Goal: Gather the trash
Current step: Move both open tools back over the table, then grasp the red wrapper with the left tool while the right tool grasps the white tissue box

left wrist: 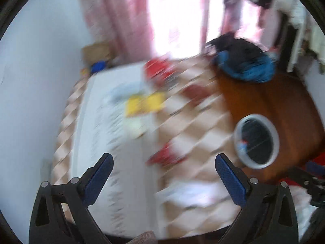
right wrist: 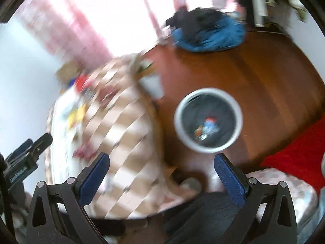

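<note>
The right gripper (right wrist: 161,163) is seen with its blue fingers (right wrist: 94,175) wide apart and nothing between them. A round bin (right wrist: 178,122) with a white rim is set on the brown wood floor (right wrist: 264,77), and bits of trash (right wrist: 207,127) are seen inside it. A checked cloth (right wrist: 126,134) is spread just beside the bin. A blue and black heap (right wrist: 209,34) is seen well apart from it. Much is blurred.

The left gripper (left wrist: 163,163) has its jaws spread wide, nothing between them. The right gripper (right wrist: 161,162) is likewise spread wide and empty. Both point forward and downward.
</note>
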